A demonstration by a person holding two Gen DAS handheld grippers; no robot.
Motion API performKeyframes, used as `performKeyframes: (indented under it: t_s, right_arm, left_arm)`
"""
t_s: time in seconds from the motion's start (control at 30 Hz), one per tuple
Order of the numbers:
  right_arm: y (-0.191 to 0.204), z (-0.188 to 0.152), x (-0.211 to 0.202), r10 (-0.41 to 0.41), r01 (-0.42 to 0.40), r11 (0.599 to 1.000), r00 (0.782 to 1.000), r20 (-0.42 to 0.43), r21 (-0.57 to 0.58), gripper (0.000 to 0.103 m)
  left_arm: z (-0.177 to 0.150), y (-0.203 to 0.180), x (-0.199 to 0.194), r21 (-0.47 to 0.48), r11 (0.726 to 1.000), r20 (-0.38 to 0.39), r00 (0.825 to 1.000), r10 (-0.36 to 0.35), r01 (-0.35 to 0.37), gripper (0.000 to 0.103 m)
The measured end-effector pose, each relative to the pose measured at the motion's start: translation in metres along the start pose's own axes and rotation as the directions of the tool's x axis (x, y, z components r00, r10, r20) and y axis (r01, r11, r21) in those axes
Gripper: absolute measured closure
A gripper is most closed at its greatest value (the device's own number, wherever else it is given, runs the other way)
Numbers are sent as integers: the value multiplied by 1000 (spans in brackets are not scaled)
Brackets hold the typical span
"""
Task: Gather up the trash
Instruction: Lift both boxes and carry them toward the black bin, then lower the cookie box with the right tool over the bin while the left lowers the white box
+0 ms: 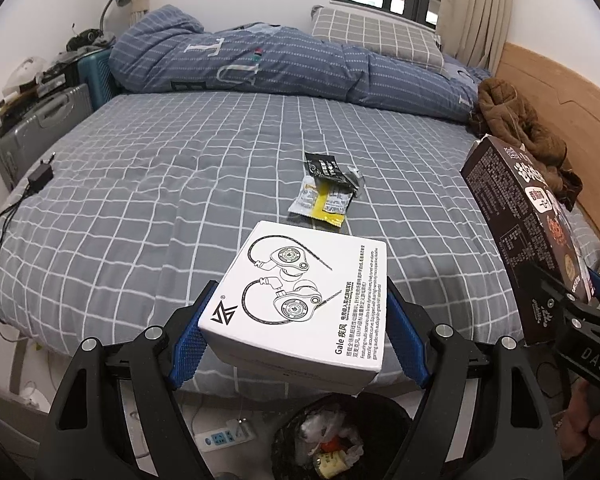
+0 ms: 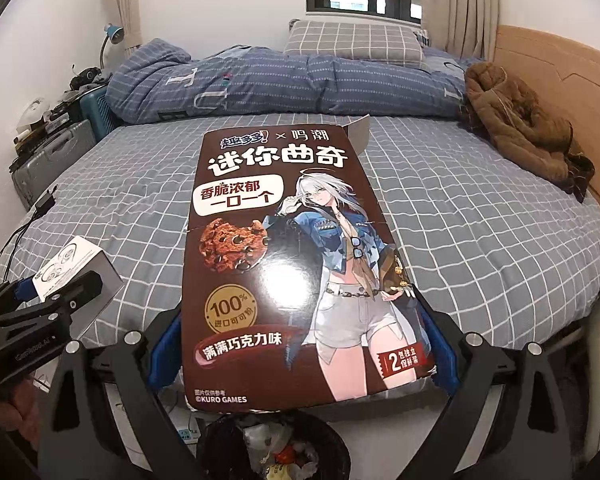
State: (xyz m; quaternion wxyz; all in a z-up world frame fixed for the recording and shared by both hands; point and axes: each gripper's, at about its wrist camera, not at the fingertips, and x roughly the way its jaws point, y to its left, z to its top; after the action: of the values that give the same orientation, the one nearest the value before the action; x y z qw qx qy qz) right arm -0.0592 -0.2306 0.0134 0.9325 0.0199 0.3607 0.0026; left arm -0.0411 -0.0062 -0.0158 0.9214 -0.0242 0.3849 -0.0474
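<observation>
black trash bin [image 1: 340,440] sits on the floor at the foot of the bed [image 1: 160,200], right under both tools, already holding crumpled waste. largest of the carried things, the brown cookie box [image 2: 284,264] lies flat between the right gripper [image 2: 304,344], whose jaws press on its two long sides. the white earphone box [image 1: 304,292] is clamped the same way in the left gripper [image 1: 296,332], jaws wide around it. smaller wrappers [image 1: 326,188], black and yellow, lie on the checked sheet beyond.

Cookie box [image 2: 296,264] between blue fingers [image 2: 162,350]
</observation>
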Motion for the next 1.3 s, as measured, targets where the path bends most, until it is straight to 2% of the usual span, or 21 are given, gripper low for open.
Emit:
performKeyframes:
  t_s: [0.53,1.0,1.3]
  right_arm:
    - [4,-41,-25,8,-7,1000,1000,-24,9,12]
    - [8,-84,-38,5,-5,1000,997,-81,3,12]
    - [6,-118,-42,-5,6,1000,989,-146,3,12]
  left_arm:
    - [-38,-5,-20,7,1000,-28,1000,4,-3,27]
    - [-71,-6,-34,4,1000,-64,998,5,-4,27]
    - [-103,-2,-35,0,1000,-123,992,16,-16,27]
